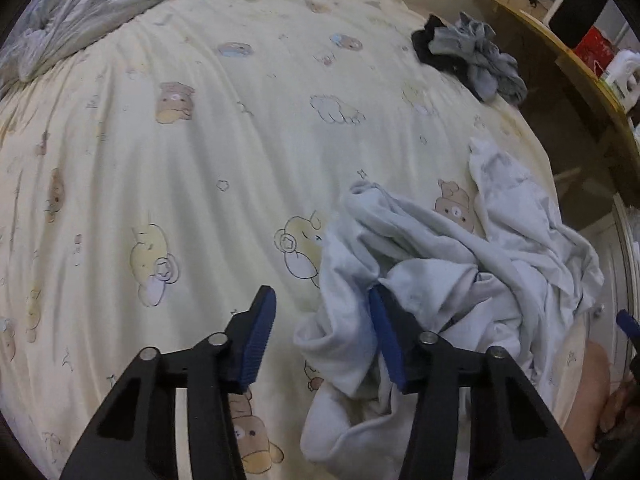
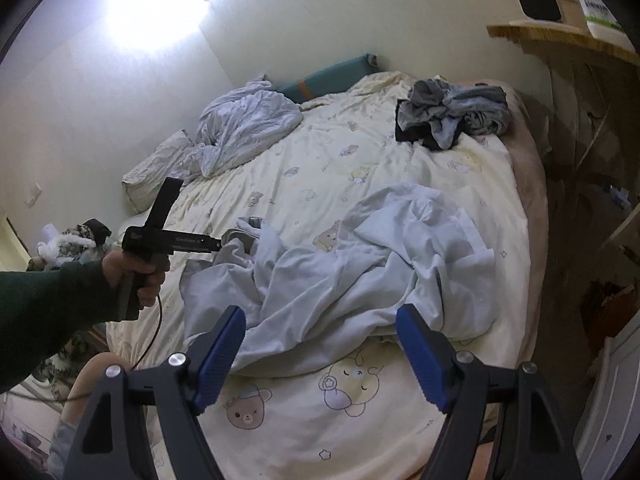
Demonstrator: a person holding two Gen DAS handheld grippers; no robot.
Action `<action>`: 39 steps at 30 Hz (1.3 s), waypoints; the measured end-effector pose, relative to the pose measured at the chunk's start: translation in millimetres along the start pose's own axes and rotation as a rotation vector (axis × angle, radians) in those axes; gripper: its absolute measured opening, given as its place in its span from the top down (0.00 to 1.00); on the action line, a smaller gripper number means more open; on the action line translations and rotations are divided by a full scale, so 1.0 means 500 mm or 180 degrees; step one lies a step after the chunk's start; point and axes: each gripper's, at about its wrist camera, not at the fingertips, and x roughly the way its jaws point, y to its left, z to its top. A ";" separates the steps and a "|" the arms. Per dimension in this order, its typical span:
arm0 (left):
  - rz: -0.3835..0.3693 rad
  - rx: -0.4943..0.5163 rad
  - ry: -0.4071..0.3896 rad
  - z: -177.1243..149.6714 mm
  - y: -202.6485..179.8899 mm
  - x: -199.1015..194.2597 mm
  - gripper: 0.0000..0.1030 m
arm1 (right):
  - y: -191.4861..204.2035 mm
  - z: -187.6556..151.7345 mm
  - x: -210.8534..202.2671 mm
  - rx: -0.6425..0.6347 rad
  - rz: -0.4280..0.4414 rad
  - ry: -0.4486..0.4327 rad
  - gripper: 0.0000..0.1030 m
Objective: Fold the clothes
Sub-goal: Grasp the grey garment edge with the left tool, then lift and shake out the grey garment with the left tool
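Pale blue garment (image 2: pixel 340 264): soft, limp, crumpled; left tongs (image 1: pixel 324 336) apart astride edge fold; right tongs (image 2: pixel 320 354) apart, empty; grip hem corners.

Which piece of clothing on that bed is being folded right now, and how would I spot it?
Start at the bed with the cream cartoon-bear cover. The crumpled pale blue garment lies on its near half, just ahead of the two grippers. Unlike the grey and black clothes pile at the far edge, it is large, light and spread out.
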 end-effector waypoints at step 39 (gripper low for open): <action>0.2051 0.0077 -0.1240 0.286 0.188 -0.272 0.95 | 0.014 -0.003 0.041 -0.0120 -0.0182 0.0286 0.24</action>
